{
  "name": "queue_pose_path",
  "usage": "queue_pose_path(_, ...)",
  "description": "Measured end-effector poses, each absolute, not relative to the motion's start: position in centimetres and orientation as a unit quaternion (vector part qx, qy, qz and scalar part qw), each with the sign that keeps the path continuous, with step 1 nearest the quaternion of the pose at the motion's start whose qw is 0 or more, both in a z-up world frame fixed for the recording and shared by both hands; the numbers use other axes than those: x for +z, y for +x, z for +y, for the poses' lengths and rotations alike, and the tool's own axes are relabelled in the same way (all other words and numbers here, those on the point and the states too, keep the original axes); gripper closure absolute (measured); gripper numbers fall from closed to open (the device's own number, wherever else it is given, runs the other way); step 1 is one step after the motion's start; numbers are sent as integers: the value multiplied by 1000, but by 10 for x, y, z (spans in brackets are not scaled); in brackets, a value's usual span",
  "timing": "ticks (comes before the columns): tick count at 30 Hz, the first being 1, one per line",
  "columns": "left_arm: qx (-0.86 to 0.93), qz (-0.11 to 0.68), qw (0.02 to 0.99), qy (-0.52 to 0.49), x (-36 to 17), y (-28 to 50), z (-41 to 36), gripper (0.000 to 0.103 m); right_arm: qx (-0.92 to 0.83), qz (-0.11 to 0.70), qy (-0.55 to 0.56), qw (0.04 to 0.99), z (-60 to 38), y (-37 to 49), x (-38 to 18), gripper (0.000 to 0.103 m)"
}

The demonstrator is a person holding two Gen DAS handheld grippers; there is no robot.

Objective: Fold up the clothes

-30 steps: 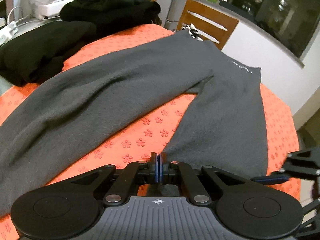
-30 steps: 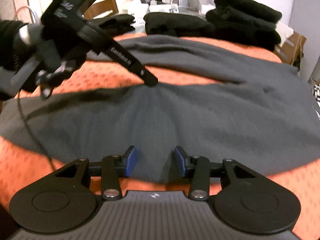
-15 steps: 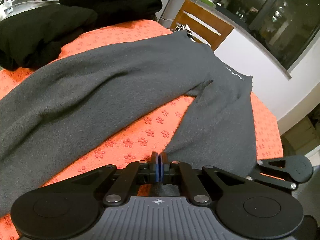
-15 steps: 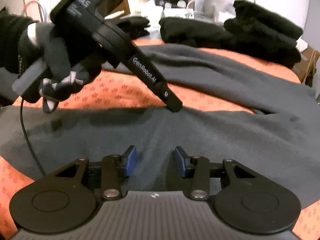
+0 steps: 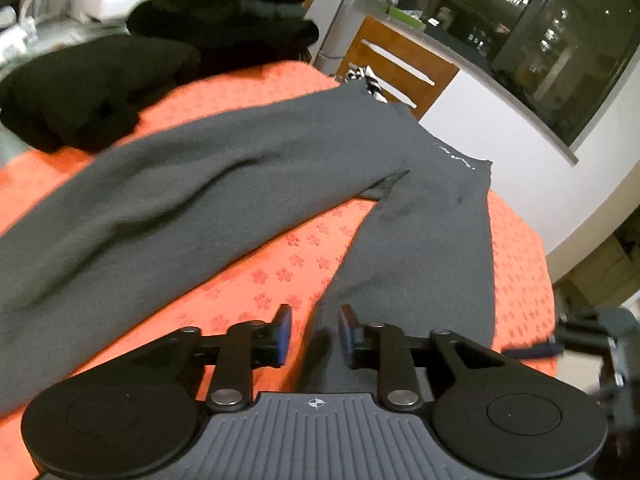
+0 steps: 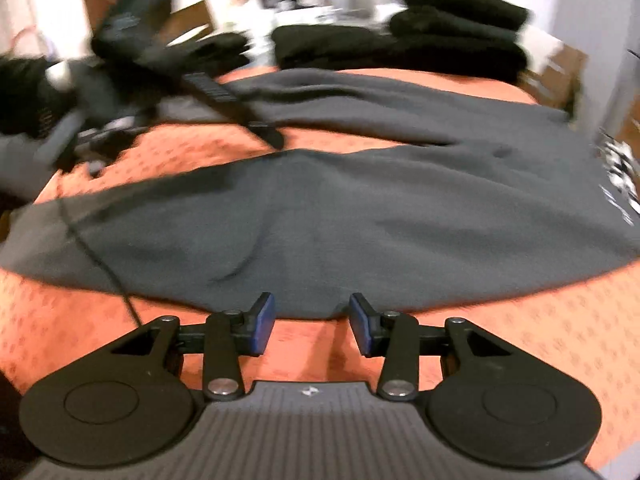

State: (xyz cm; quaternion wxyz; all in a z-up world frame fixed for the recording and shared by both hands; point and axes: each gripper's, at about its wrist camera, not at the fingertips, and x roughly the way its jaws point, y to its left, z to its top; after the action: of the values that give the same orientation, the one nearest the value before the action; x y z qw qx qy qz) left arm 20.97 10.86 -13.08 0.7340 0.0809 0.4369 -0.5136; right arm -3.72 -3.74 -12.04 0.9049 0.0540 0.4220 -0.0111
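A pair of dark grey fleece trousers (image 5: pixel 248 184) lies spread flat on the bench, which is covered by an orange cloth with a small flower pattern (image 5: pixel 296 268). The two legs fork apart, leaving a wedge of orange between them, and the waistband with small pale lettering (image 5: pixel 456 158) lies at the far end near the white wall.

The left claw (image 5: pixel 313 334) has just been opening; its blue pads (image 5: pixel 285 334) now stand apart over the inner edge of the nearer trouser leg, with the fabric below and between them but not pinched. The right claw (image 6: pixel 312 328) is parted too, its pads over the orange cloth just short of the leg's outer edge, gripping nothing.

From the right wrist view the left claw (image 6: pixel 272 138) appears blurred, poised above the gap between the legs. Folded black garments (image 6: pixel 400 44) are stacked at the back of the bench. A wooden chair (image 5: pixel 396 68) stands beyond the far corner.
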Motion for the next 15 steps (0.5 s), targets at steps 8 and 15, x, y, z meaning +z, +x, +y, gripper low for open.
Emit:
queue_pose_path(8,-462,444,757,126,-130,180,157,64,-62,411,112,902,-75,-53,-123,56)
queue_pose_path(15,-409,443,781,167,-145,180,169,100,-71,412,102,903,-82,-60,-123,56)
